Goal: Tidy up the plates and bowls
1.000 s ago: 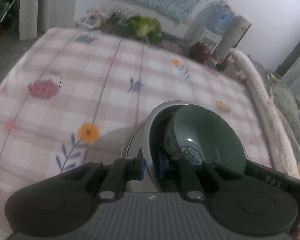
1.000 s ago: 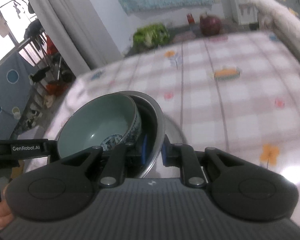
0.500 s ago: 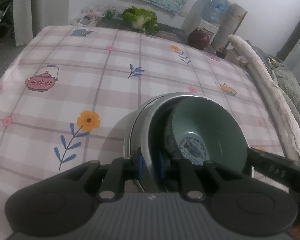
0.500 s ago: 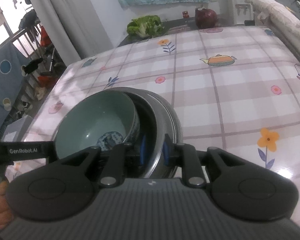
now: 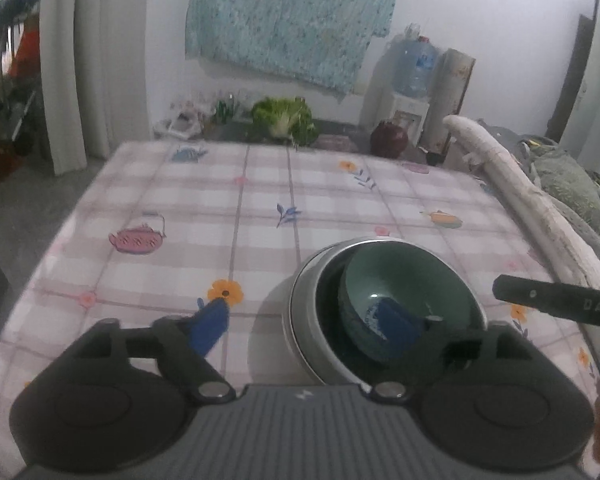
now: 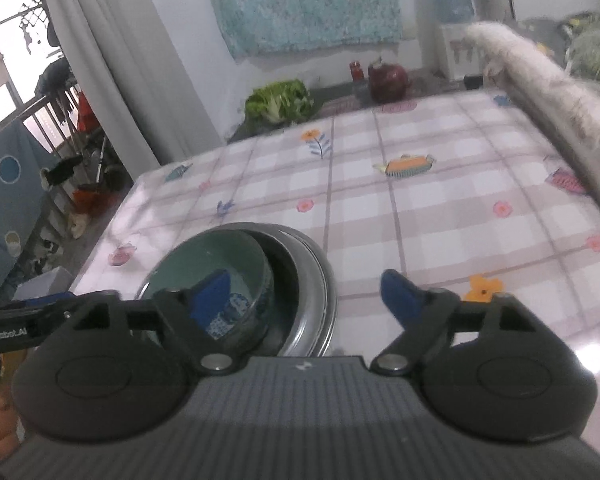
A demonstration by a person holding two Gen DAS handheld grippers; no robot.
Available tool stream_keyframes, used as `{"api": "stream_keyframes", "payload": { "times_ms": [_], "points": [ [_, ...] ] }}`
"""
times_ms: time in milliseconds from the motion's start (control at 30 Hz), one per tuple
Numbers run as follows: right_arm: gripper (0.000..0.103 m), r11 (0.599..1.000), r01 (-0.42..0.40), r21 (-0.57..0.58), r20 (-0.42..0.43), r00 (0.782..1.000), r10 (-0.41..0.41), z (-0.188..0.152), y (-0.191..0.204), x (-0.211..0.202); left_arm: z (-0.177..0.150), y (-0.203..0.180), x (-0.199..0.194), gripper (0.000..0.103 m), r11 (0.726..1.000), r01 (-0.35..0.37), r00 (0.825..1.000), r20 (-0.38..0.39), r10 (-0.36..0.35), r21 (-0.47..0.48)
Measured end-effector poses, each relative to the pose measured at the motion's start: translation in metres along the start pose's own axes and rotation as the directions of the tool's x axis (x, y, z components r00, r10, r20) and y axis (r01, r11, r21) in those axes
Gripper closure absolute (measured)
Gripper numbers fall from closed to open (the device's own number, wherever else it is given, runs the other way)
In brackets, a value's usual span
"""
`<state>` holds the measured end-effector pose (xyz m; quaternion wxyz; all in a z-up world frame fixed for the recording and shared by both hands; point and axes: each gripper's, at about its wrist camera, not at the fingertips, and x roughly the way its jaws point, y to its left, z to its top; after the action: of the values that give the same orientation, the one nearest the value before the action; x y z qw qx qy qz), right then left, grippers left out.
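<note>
Steel bowl (image 5: 300, 312) brushed metal; green bowl (image 5: 440, 280) glazed ceramic, glossy; tablecloth (image 6: 440, 216) shiny plastic-coated.

Each claw (image 5: 304, 322) (image 6: 306, 294) is matte black with blue fingertip pads (image 5: 210, 322), silver pivot screws and a ribbed grey body.

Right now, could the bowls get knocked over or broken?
Maybe, in two ways.
1. The green bowl leans tilted inside the steel bowl, not nested flat, so a bump might rattle or chip it.
2. Both the left gripper and the right gripper hang open with one finger over the bowls; pulling away carelessly could catch a rim and drag the stack across the smooth tablecloth.
</note>
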<state>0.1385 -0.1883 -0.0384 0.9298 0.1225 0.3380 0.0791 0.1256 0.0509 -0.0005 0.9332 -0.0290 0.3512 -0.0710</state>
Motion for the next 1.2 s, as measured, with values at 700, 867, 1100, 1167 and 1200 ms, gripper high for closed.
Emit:
{"api": "stream_keyframes", "payload": {
  "times_ms": [700, 867, 1100, 1167, 1200],
  "points": [
    [0.001, 0.977, 0.128, -0.168, -0.024, 0.991, -0.134, -0.082, 0.033, -0.071, -0.036, -0.053, -0.055, 0.000, 0.970, -0.196, 0.980, 0.061, 0.189, 0.144],
    [0.001, 0.978, 0.141, -0.155, -0.020, 0.989, -0.146, -0.081, 0.035, -0.076, -0.039, -0.054, -0.046, 0.000, 0.975, -0.166, 0.986, -0.006, 0.169, 0.150],
    [0.001, 0.980, 0.153, -0.130, -0.004, 0.988, -0.155, -0.073, 0.040, -0.080, -0.041, -0.044, -0.039, 0.000, 0.987, -0.150, 0.986, -0.069, 0.154, 0.058],
    [0.001, 0.981, 0.153, -0.121, -0.008, 0.988, -0.155, -0.071, 0.040, -0.080, -0.041, -0.041, -0.038, 0.000, 0.986, -0.163, 0.983, -0.081, 0.166, 0.044],
    [0.001, 0.980, 0.161, -0.120, -0.010, 0.987, -0.163, -0.070, 0.041, -0.079, -0.041, -0.039, -0.037, 0.000, 0.985, -0.166, 0.982, -0.085, 0.169, 0.040]
  ]
}}
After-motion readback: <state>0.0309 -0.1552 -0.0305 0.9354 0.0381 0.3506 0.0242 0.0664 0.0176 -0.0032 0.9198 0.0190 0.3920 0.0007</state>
